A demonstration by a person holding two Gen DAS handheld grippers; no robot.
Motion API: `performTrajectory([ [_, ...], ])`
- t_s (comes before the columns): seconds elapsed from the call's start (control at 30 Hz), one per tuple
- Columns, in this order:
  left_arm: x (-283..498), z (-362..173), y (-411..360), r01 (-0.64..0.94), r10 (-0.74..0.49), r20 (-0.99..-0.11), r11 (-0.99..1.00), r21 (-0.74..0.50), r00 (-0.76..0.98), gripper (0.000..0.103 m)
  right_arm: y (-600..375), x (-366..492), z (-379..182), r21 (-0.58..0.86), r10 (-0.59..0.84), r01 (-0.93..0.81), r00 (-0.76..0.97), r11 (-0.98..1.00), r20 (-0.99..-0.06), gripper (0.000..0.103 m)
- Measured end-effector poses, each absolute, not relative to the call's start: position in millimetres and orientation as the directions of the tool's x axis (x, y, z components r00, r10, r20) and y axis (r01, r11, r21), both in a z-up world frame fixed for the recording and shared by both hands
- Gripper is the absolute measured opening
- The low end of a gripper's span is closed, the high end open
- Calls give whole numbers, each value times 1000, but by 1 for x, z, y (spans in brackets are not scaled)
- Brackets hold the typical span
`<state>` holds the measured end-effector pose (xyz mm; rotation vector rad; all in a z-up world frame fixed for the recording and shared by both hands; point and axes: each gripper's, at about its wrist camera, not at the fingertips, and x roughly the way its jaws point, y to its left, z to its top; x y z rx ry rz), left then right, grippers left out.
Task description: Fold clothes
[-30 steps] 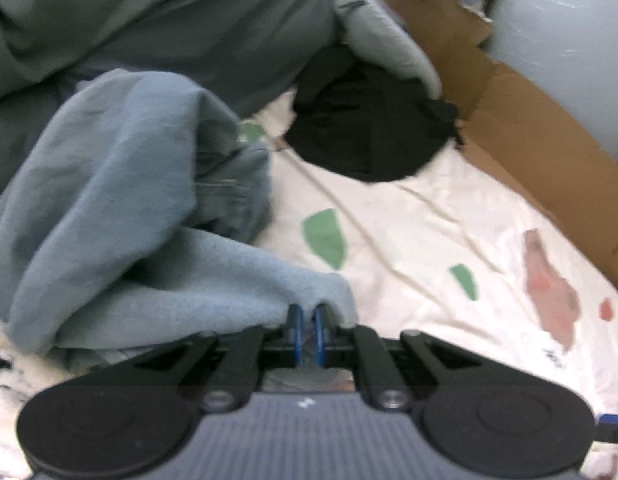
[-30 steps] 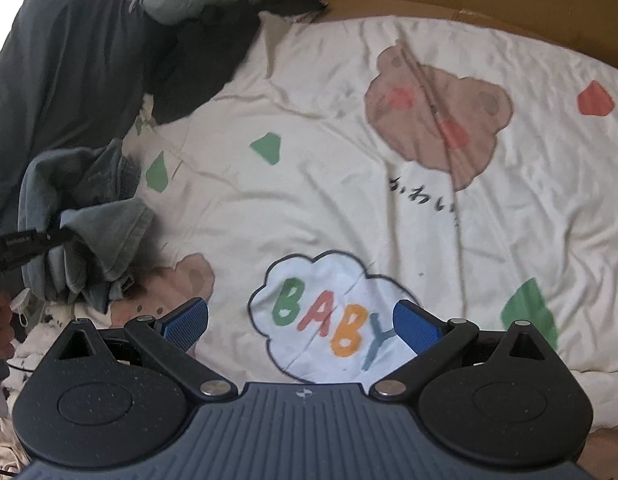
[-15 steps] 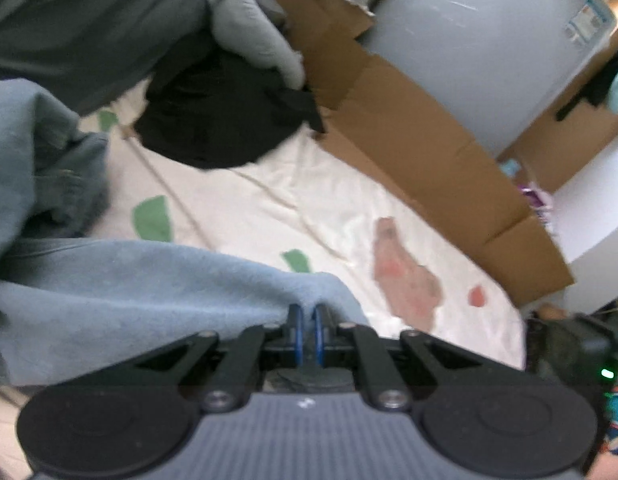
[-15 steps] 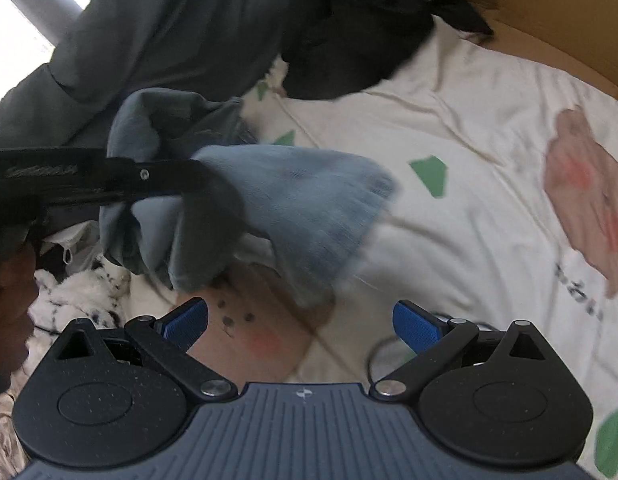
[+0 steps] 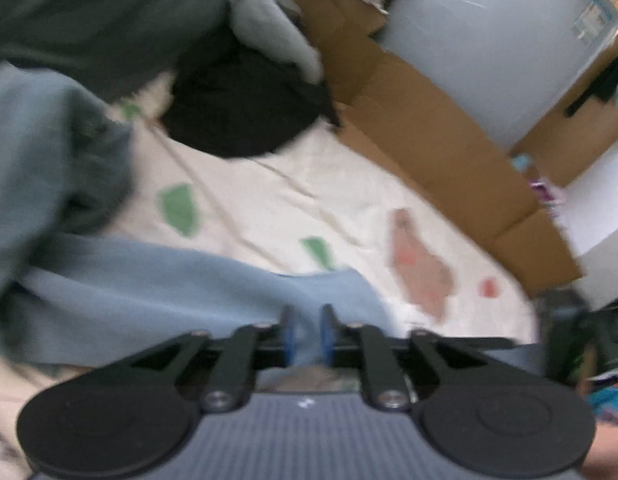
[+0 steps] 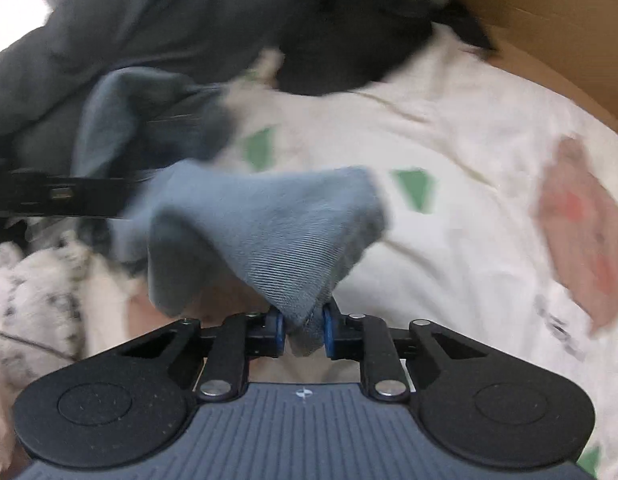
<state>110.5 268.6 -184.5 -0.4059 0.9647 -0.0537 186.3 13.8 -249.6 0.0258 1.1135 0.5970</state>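
Bunching blue-grey garment (image 6: 269,232) between right hand-held gripper (image 6: 305,330)

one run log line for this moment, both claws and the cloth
step: handover of blue cloth | left claw: opening, cloth between its fingers | right claw: closing on a cloth corner | surface: printed sheet

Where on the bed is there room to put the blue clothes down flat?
The cream sheet is bare between the black garment, the cardboard and the blue-grey garment. It is crowded toward the dark grey clothes and the fluffy spotted fabric.
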Motion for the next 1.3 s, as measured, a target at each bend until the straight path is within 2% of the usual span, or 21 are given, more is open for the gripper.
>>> performTrajectory([
  [0.03,105,-188,272,-163,-182,-805,932,-325,564,38,4,188,-252,312,449,-406,305,859,-840,16],
  [0.23,84,-220,305,-343,30,-894,929,-141,447,40,-38,179,-257,339,431,-313,300,887,-851,16],
  [0.43,68,-239,342,-466,143,-929,884,-35,342,46,-73,169,-252,316,353,-157,374,935,-858,16],
  [0.57,67,-249,358,-481,231,-927,874,65,294,52,-103,176,-249,294,311,-106,400,950,-862,16],
  [0.77,69,-270,371,-501,251,-931,861,89,266,55,-147,210,-235,246,229,-29,478,969,-848,16],
  [0.9,77,-288,364,-431,285,-916,891,144,281,61,-167,248,-220,231,206,-18,525,973,-826,17],
  [1.03,89,-303,360,-393,292,-915,904,170,278,62,-168,275,-211,189,176,-31,529,982,-830,20],
  [1.07,91,-305,357,-381,296,-914,907,178,278,66,-167,278,-211,173,158,-22,523,985,-837,25],
  [1.1,94,-309,355,-362,305,-912,911,197,273,70,-166,278,-212,147,129,-7,519,989,-845,37],
  [1.13,96,-313,354,-343,315,-911,914,216,267,74,-165,277,-212,124,105,2,516,992,-850,42],
  [1.17,99,-316,353,-327,324,-909,916,232,262,74,-165,276,-212,119,103,-1,513,993,-852,50],
  [1.3,106,-324,357,-297,325,-903,924,240,282,74,-165,265,-213,149,147,-36,497,988,-855,63],
])
